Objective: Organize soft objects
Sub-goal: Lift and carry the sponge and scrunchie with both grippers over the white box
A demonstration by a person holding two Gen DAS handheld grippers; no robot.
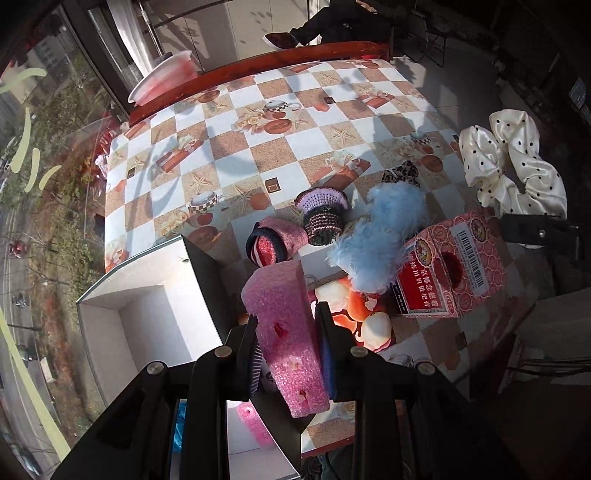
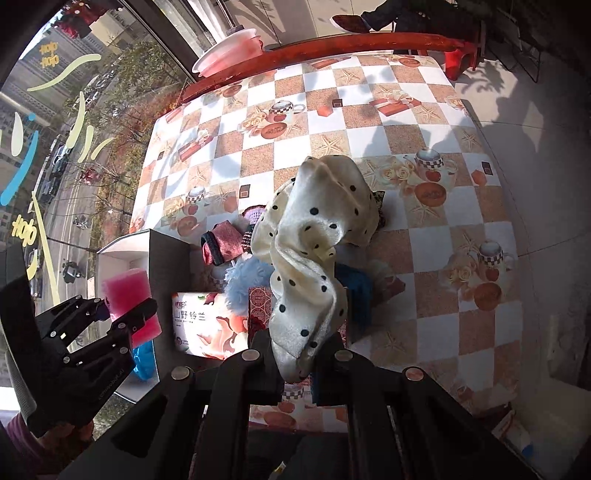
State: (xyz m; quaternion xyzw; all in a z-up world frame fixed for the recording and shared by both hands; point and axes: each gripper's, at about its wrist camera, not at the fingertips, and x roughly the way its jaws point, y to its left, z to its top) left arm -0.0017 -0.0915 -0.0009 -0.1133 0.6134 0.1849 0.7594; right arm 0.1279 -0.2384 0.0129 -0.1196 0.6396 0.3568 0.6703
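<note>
Left gripper (image 1: 286,332): clamped on a pink sponge (image 1: 284,325), near the white box (image 1: 122,295).
Right gripper (image 2: 295,350): clamped on a dotted cream cloth (image 2: 314,236), raised over the checked table (image 2: 424,122).

A table with a checkered cloth (image 1: 236,110) fills most of the view. The cloth has pictures of teapots, starfish and gift boxes. A dark red wooden rail (image 1: 258,70) runs along its far edge. Pink and white bowls (image 2: 229,51) are stacked behind the rail. A big window (image 1: 40,155) on the left shows a street with trees. Far back, a foot in a dark shoe (image 2: 351,24) pokes in.
</note>
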